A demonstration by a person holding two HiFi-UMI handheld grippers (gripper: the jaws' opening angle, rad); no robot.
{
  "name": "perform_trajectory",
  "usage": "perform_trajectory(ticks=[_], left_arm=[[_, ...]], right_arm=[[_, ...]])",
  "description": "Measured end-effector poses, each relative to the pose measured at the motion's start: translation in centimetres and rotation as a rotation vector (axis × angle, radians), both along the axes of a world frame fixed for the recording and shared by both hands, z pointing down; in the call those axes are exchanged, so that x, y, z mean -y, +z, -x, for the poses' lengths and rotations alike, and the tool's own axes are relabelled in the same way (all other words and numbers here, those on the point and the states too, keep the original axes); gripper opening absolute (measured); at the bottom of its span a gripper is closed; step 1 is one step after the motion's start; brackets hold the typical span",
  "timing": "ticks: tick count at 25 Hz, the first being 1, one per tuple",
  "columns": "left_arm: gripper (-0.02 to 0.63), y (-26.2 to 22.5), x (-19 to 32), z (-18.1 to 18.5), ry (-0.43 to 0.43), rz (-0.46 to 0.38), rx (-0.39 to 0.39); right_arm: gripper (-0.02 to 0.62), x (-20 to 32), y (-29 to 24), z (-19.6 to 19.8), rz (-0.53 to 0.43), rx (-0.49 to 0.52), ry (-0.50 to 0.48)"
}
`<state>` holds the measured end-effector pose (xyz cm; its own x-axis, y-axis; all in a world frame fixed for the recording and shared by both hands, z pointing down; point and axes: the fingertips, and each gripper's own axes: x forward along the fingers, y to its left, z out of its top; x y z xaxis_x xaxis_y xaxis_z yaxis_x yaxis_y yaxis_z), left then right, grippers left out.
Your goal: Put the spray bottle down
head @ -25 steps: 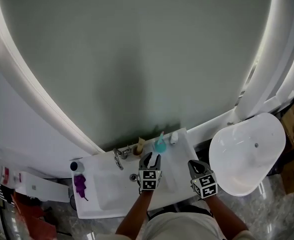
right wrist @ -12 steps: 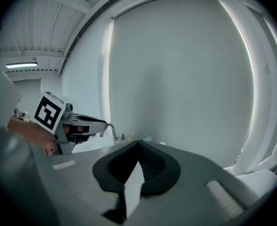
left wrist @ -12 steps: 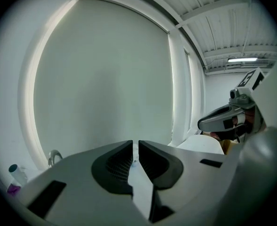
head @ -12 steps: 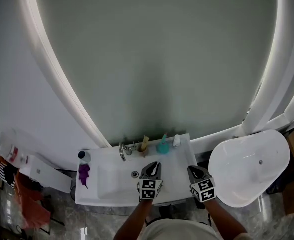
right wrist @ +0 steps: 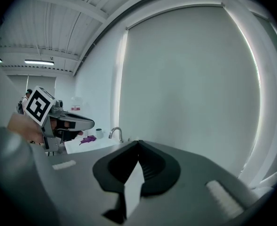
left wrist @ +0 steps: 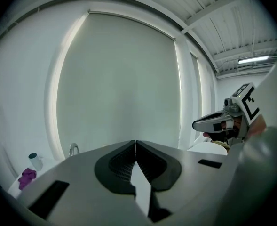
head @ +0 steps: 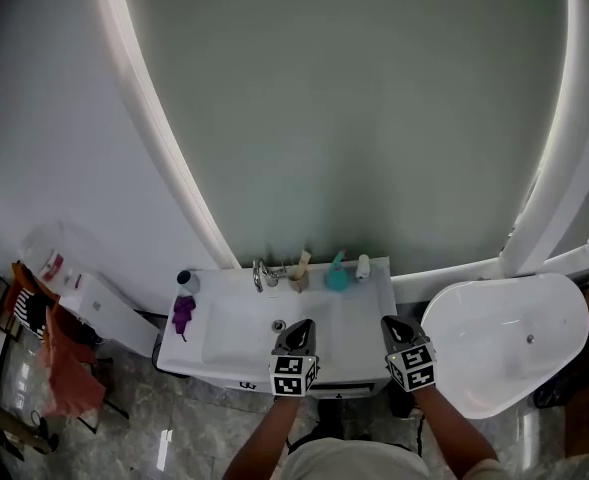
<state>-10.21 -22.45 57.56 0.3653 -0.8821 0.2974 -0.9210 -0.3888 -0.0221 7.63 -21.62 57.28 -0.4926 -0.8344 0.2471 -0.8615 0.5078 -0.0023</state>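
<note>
Hovering at the bench [head: 370, 306] front with left gripper [head: 301, 329] just closing on nothing and right gripper [head: 390, 324] pinched together, empty; leaving the teal spray bottle [head: 336, 277] upright near the tap [head: 262, 273], probably best finishing by steering well clear.

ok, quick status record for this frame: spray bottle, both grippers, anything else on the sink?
spray bottle: teal, standing at the back of the sink, right of the faucet, not held
left gripper: shut, jaws just closed, nothing between them, near the sink's front edge
right gripper: shut, empty, beside the left one
other items: purple cloth at the sink's left end; white bottle right of the spray bottle
</note>
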Motion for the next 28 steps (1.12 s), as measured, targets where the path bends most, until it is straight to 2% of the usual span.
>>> perform_trajectory(ticks=[5, 11, 21, 28], left_arm=[[0.008, -1.3, -2.7, 0.3, 0.000, -0.014, -0.014], [0.008, -2.6, -4.2, 1.1, 0.059, -0.010, -0.063], [0.008, -3.3, -4.8, 3.3, 0.110, -0.015, -0.062], [0.006, -4.1, -4.9, 4.4, 0.115, -0.033, -0.078]], right_arm=[[0.011, -1.2, -0.9, -0.1, -0.003, 0.043, -0.013], [0.011, -2.4, -0.8, -0.1, 0.019, 0.085, 0.000], [0.011, -3.2, -2.3, 0.2, -0.013, 0.076, 0.055], [0.011, -4.1, -2.9, 1.5, -0.025, 0.069, 0.042]])
